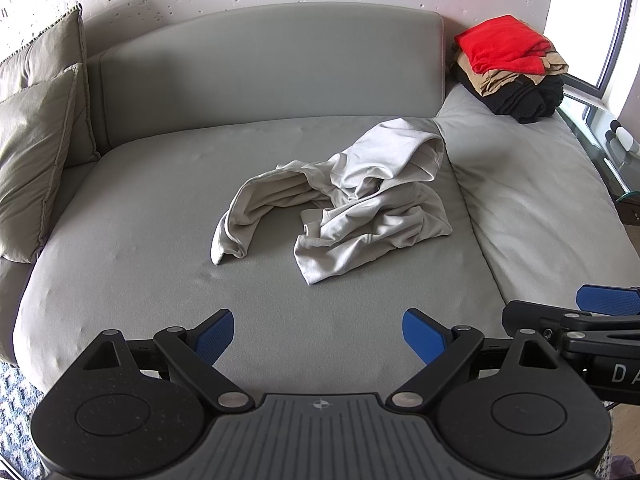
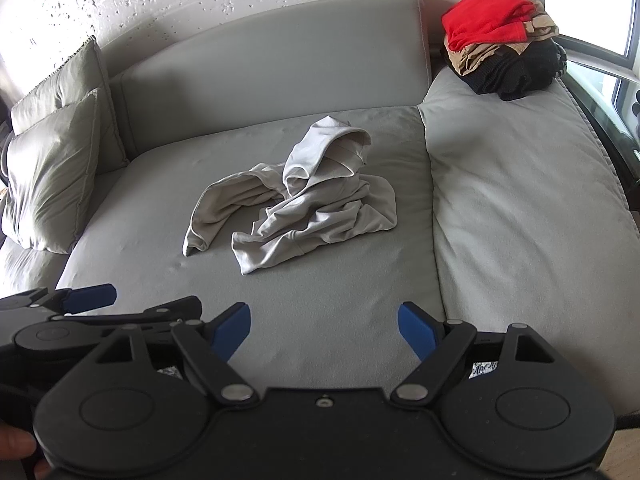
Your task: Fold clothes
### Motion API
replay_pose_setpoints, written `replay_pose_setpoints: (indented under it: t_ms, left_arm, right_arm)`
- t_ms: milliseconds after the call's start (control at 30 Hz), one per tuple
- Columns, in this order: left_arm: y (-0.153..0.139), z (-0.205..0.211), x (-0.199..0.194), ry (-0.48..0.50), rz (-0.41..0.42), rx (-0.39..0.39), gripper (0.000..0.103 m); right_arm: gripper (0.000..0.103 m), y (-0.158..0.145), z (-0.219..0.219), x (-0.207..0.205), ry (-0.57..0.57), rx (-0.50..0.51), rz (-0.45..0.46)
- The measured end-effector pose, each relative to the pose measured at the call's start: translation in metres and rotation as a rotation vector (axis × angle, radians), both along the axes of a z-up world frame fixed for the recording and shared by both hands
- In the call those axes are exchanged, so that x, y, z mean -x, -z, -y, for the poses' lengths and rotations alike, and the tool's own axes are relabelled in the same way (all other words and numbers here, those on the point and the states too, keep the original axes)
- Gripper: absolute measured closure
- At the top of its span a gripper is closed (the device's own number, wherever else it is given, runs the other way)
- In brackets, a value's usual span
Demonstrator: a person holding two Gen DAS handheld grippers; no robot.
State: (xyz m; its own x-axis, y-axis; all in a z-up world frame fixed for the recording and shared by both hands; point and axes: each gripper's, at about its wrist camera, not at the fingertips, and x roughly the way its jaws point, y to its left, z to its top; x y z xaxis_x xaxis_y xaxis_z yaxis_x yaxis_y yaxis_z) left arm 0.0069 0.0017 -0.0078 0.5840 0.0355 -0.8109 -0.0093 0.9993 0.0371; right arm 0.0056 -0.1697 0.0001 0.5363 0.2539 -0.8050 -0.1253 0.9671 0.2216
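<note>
Left tongs [image 1: 318, 334], right tongs [image 2: 324, 328] released, empty; crumpled grey hoodie [image 1: 340, 196] on sofa [image 1: 160, 208].

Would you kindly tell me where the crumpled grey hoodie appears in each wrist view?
Left wrist: grey hoodie just right of centre on the sofa seat.
Right wrist: grey hoodie just left of centre.
Shared landmark: red-topped clothes pile, upper right in both.

white letters "da" on the right gripper [image 1: 608, 312] body, cut off at the frame edge
</note>
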Motion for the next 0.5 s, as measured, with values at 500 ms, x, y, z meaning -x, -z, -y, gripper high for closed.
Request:
replay_pose_setpoints:
  t_ms: [500]
  left_arm:
    - [0.001, -0.049, -0.017, -0.069, 0.059, 0.046, 0.01]
  right_arm:
    - [0.018, -0.002, 0.016, -0.019, 0.034, -0.07, 0.062]
